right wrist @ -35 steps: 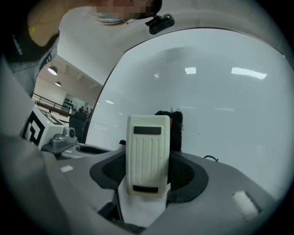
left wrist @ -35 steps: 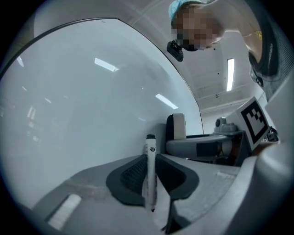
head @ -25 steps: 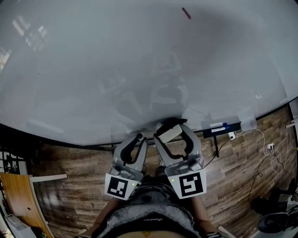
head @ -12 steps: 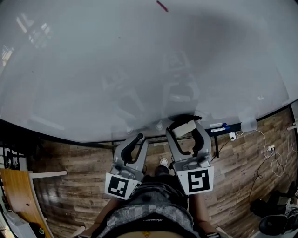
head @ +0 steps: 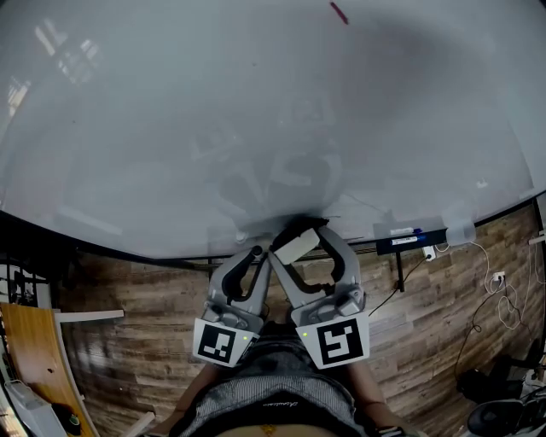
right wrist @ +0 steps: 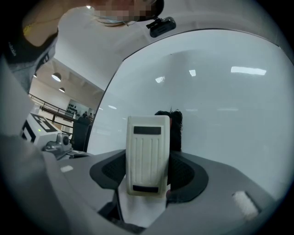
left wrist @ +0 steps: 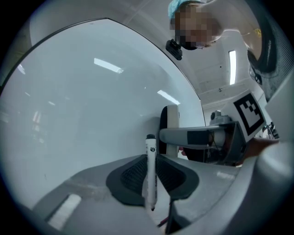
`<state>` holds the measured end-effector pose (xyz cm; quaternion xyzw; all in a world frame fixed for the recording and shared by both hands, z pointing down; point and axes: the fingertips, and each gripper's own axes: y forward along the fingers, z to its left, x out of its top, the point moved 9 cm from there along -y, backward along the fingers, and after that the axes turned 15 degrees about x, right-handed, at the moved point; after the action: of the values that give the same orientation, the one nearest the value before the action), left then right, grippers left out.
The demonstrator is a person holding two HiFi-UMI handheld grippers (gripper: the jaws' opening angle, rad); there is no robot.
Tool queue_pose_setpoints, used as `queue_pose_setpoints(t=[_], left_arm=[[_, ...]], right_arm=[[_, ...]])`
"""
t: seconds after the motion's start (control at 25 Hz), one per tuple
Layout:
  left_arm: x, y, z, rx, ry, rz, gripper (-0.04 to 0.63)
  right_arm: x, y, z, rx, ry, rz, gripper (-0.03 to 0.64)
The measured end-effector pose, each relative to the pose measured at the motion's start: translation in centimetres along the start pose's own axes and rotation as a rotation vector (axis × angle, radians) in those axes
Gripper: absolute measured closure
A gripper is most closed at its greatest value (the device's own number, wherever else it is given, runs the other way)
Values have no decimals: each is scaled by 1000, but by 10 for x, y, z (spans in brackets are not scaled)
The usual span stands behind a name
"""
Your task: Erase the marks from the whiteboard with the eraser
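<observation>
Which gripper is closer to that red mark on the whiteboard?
Right. The right gripper, holding the eraser, is far below the red mark; the left gripper sits lower and further left.

No readable lettering; print on the marker [left wrist: 150,170] is blurred; cube [head: 339,340] on the right claw [head: 299,242] shows only squares.

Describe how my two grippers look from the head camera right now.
Both the left gripper and right gripper are light grey moulded plastic, with curved jaws lined by black ribbed pads. Each carries a white cube with black square markers and a small green light.
</observation>
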<state>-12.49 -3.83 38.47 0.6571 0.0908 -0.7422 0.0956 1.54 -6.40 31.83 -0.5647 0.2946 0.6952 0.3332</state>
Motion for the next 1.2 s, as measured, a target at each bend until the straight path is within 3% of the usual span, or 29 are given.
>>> queue_pose_setpoints(t=[0.32, 0.68, 1.2], left_arm=[[-1, 1, 3, -10, -3, 8, 520], [9, -10, 23, -45, -4, 5, 520], [5, -13, 29, -29, 2, 19, 520]], right_arm=[[1, -3, -4, -9, 9, 4, 357], [11, -5, -2, -122, -5, 20, 357], [11, 0, -1, -263, -28, 67, 357]])
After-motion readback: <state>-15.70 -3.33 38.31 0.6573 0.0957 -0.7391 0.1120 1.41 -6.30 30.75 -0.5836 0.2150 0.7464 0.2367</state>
